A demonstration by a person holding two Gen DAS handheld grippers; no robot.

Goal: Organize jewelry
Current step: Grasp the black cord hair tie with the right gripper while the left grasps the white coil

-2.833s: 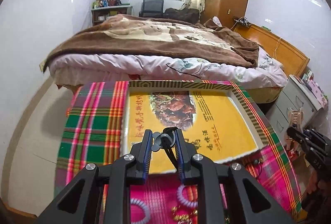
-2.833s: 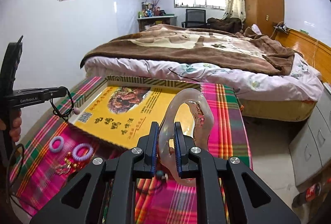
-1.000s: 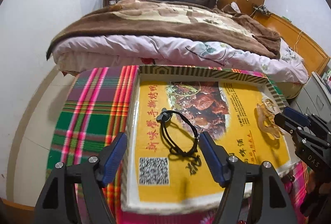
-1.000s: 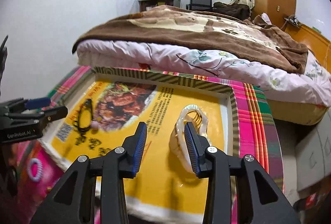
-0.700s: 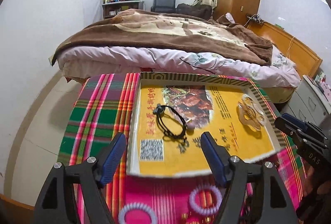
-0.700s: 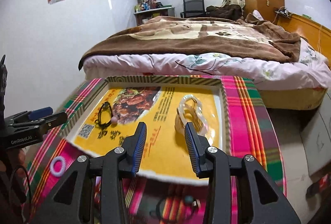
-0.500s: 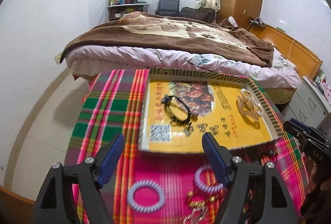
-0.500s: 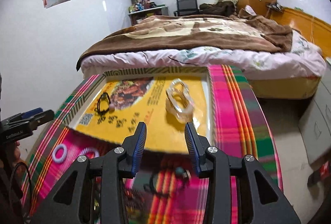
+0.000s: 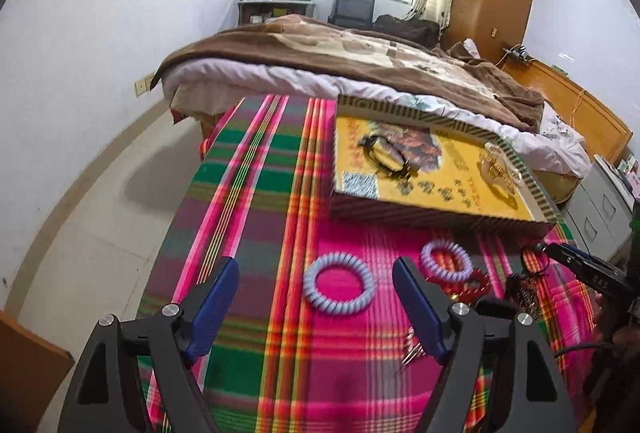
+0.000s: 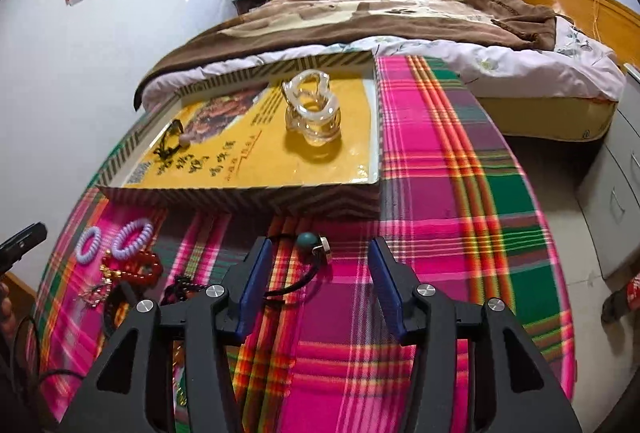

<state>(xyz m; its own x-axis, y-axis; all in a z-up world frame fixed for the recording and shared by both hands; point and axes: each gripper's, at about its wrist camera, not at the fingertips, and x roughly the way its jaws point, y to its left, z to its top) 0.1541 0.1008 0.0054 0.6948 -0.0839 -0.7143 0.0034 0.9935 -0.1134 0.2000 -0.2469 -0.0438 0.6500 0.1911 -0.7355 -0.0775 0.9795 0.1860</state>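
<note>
On the plaid-clothed surface (image 9: 256,193) sits one shallow yellow-lined box tray (image 10: 248,189), and two pieces of jewelry lie in it: one black cord bracelet (image 9: 386,153) toward its left side and one clear glassy bangle (image 10: 314,113) toward its right, well apart from each other.

In front of the tray, loose on the cloth, two lilac coil bracelets show: the larger-looking ring (image 9: 338,289) lies nearer the left camera and the second ring (image 9: 446,261) just beyond it to the right. Touching that second ring is one red bead bracelet (image 10: 134,269), with a small tangle of dark beads and gilt pieces (image 10: 180,285) beside it; their number cannot be told. One more black cord with a teal bead and a metal charm (image 10: 310,243) lies alone near the tray's front wall.

The left tongs (image 9: 316,309) stand spread wide, empty, hovering over the cloth, with the nearer lilac ring seen between the blue pads but not touched.

The right tongs (image 10: 316,281) have just been opening and are spread with nothing pinched. The teal-bead cord lies on the cloth in the gap between the pads, its loop running close by the left pad (image 10: 254,281); whether it touches cannot be told.
</note>
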